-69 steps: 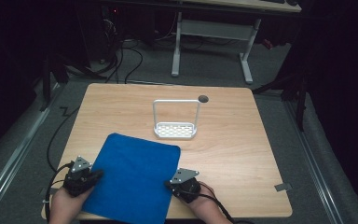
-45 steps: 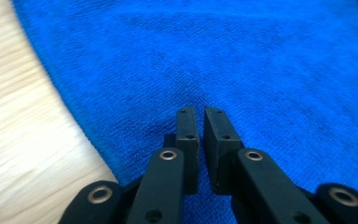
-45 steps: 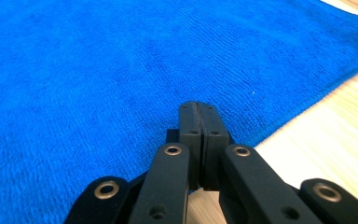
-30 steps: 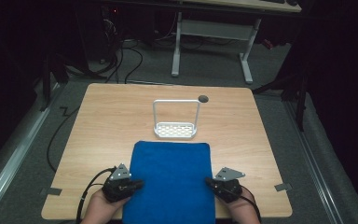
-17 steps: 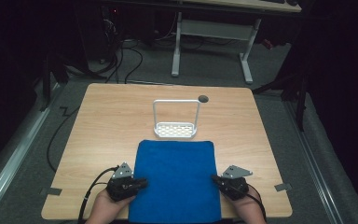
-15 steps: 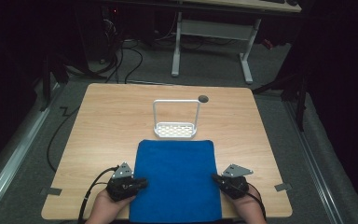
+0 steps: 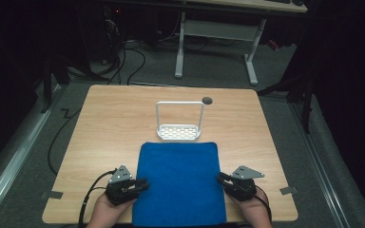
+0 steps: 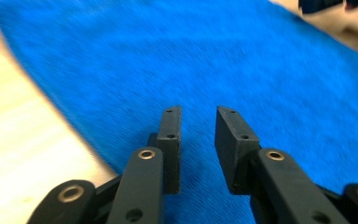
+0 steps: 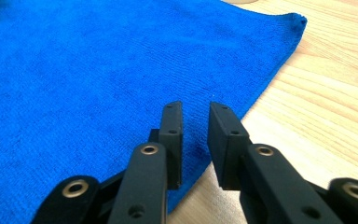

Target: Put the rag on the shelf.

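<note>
Both of your tools sit at the blue towel's (image 7: 178,183) side edges, left tool (image 7: 140,186) and right tool (image 7: 222,178) with jaws slightly parted, gripping nothing. You have it flat on the tabletop (image 7: 109,123), near the white rack (image 7: 179,131); folding looks left.

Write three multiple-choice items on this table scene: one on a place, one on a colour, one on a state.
1. Where does the white rack stand?
A. just beyond the cloth's far edge
B. on the cloth
C. at the table's left edge

2. What colour is the cloth?
A. red
B. blue
C. green

3. How do the fingers of the left gripper and right gripper stand?
A. clamped on the rack
B. shut tight together
C. slightly apart over the cloth's side edges

Answers: 1 A, the high view shows the rack on bare wood behind the cloth. 2 B, it is blue in every view. 3 C, each gripper view shows a gap between the fingers, with nothing between them.
</note>
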Demonstrator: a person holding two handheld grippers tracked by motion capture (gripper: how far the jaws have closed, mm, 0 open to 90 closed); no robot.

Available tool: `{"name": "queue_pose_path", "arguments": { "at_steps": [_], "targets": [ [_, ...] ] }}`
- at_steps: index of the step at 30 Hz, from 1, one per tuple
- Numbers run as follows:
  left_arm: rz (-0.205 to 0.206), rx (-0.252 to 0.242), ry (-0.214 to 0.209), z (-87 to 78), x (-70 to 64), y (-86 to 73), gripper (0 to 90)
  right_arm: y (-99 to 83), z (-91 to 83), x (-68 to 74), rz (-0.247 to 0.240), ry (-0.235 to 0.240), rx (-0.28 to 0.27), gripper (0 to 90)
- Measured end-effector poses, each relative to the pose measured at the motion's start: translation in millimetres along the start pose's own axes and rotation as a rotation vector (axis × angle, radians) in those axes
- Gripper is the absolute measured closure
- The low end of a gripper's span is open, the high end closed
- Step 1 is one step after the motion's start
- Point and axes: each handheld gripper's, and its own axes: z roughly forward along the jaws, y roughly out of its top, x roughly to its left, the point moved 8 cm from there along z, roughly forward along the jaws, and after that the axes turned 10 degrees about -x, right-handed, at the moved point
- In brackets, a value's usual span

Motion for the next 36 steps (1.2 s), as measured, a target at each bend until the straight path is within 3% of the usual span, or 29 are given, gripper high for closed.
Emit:
{"name": "queue_pose_path", "arguments": {
  "at_steps": [3,4,5,6,9,10,11,12,13,14,15,16,17,18,25,27,31,33,36],
  "targets": [
    [0.007,-0.022,0.038,-2.4,5.1,3.1,67.5,-1.0,1.7,-0.2,0.001,-0.001,0.003,71.9],
    [0.007,-0.038,0.076,-4.2,11.0,6.0,66.4,-1.5,3.5,-0.2,-0.006,0.002,0.000,69.1],
    [0.007,-0.038,0.076,-4.2,11.0,6.0,65.5,-1.5,3.5,-0.2,-0.006,0.002,0.000,69.1],
    [0.006,-0.051,0.112,-5.4,17.1,8.7,64.5,-1.3,4.4,-0.3,-0.002,0.001,-0.003,67.6],
    [0.015,-0.044,0.144,-5.1,23.8,10.4,61.5,-0.5,4.8,-1.0,0.001,-0.001,-0.012,66.4],
    [0.030,-0.043,0.183,-4.7,31.9,13.4,61.2,0.3,4.0,-1.8,0.008,-0.007,-0.016,66.1],
    [0.030,-0.043,0.183,-4.7,31.9,13.4,60.5,0.3,4.0,-1.8,0.008,-0.007,-0.016,66.1],
    [0.033,-0.050,0.222,-3.3,42.1,18.4,60.4,1.5,3.8,-2.8,0.014,-0.014,-0.027,66.0],
    [0.033,-0.050,0.222,-3.3,42.1,18.4,59.6,1.5,3.8,-2.8,0.014,-0.014,-0.027,66.0],
    [0.003,-0.056,0.242,2.0,52.0,23.9,59.3,2.5,3.4,-4.2,0.025,-0.026,-0.032,66.0],
    [0.003,-0.056,0.242,2.0,52.0,23.9,59.0,2.5,3.4,-4.2,0.025,-0.026,-0.032,66.0],
    [0.001,-0.052,0.271,8.5,61.8,28.9,58.4,2.6,3.5,-5.0,0.038,-0.030,-0.036,64.7],
    [0.001,-0.052,0.271,8.5,61.8,28.9,57.3,2.6,3.5,-5.0,0.038,-0.030,-0.036,64.7],
    [-0.014,-0.050,0.285,15.9,70.7,34.0,56.5,2.6,4.2,-5.1,0.047,-0.024,-0.041,58.0],
    [-0.059,-0.045,0.339,34.5,96.7,47.8,51.1,2.7,4.3,-5.1,0.028,-0.027,-0.052,53.6],
    [-0.078,-0.039,0.331,39.8,99.3,49.6,49.6,2.1,5.3,-5.4,0.026,-0.030,-0.050,53.0],
    [-0.076,-0.031,0.324,51.6,99.4,51.1,50.0,2.3,6.9,-4.8,0.014,-0.022,-0.052,52.4],
    [-0.067,-0.013,0.333,58.7,100.8,51.5,52.3,2.6,7.2,-4.1,0.014,-0.022,-0.052,51.8],
    [-0.096,0.022,0.345,72.7,105.0,49.2,57.9,4.3,6.3,-4.2,0.009,-0.027,-0.073,52.2]
  ]
}}
